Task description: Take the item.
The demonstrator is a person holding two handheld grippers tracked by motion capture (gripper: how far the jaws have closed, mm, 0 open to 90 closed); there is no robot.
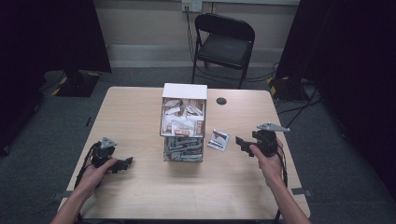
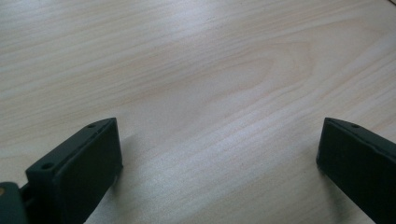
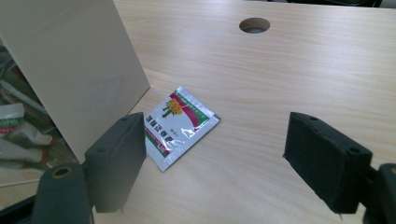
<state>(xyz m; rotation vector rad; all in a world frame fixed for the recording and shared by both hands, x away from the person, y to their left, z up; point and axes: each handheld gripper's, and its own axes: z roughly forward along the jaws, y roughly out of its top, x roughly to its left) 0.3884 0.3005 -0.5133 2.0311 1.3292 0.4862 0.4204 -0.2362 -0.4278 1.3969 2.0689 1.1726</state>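
A silver foil packet (image 3: 180,127) with a flower print and a red and green band lies flat on the wooden table (image 1: 140,186), just right of a white box (image 1: 183,114) full of similar packets. In the high view the packet (image 1: 218,140) sits between the box and my right gripper (image 1: 241,143). That gripper hovers above the table, open, with nothing between its jaws (image 3: 212,158); the packet lies on the table beyond its left jaw. My left gripper (image 1: 125,163) rests low at the table's left front, open and empty (image 2: 219,158).
A clear bin (image 1: 183,149) of grey-green packets stands in front of the white box. A round cable hole (image 1: 221,101) is in the table behind the packet. A black folding chair (image 1: 224,42) stands beyond the far edge.
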